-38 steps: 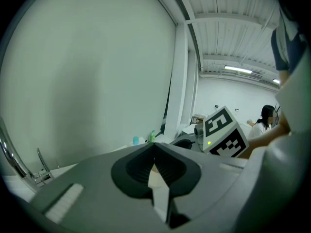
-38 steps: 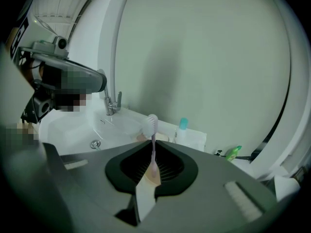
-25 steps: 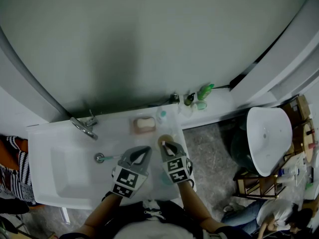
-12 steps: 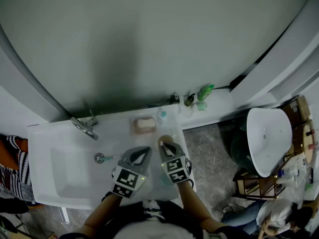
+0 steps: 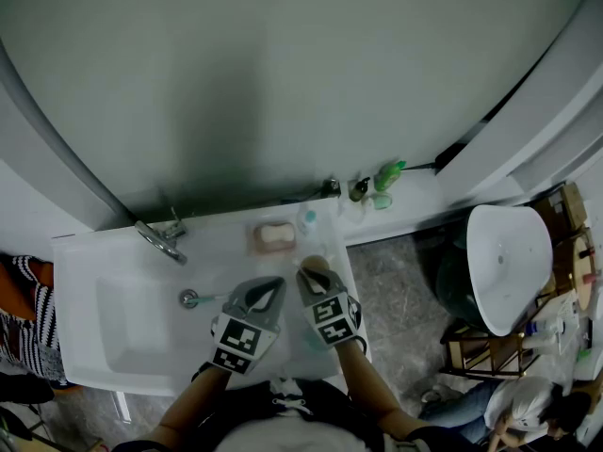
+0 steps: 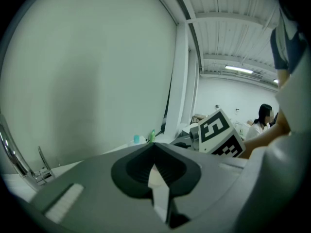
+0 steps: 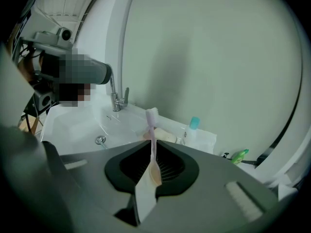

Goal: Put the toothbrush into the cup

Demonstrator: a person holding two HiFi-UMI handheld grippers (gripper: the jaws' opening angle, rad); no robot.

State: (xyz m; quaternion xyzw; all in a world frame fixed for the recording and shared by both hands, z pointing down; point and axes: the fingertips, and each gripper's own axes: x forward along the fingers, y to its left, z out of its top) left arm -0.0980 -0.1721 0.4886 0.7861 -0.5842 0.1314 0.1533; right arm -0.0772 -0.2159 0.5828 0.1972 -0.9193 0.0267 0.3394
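My right gripper [image 5: 314,279] is shut on a pink toothbrush [image 7: 151,130], which stands upright between the jaws with its white bristles on top. In the head view this gripper hovers over the right rim of the white sink [image 5: 104,290]. A tan cup [image 5: 317,263] shows only as a sliver past its tips; the rest is hidden under the gripper. My left gripper [image 5: 276,282] hangs beside it over the basin, shut with nothing in it. Its pads [image 6: 156,178] meet.
A chrome faucet [image 5: 160,238] and the drain [image 5: 188,298] lie to the left. A soap dish [image 5: 273,235] and a blue-capped bottle [image 5: 307,218] stand behind the grippers. Green bottles [image 5: 386,172] sit on the ledge. A white fixture [image 5: 509,252] stands at the right.
My right gripper has edged a little away from me with the toothbrush, covering more of the tan cup. The left gripper has stayed put.
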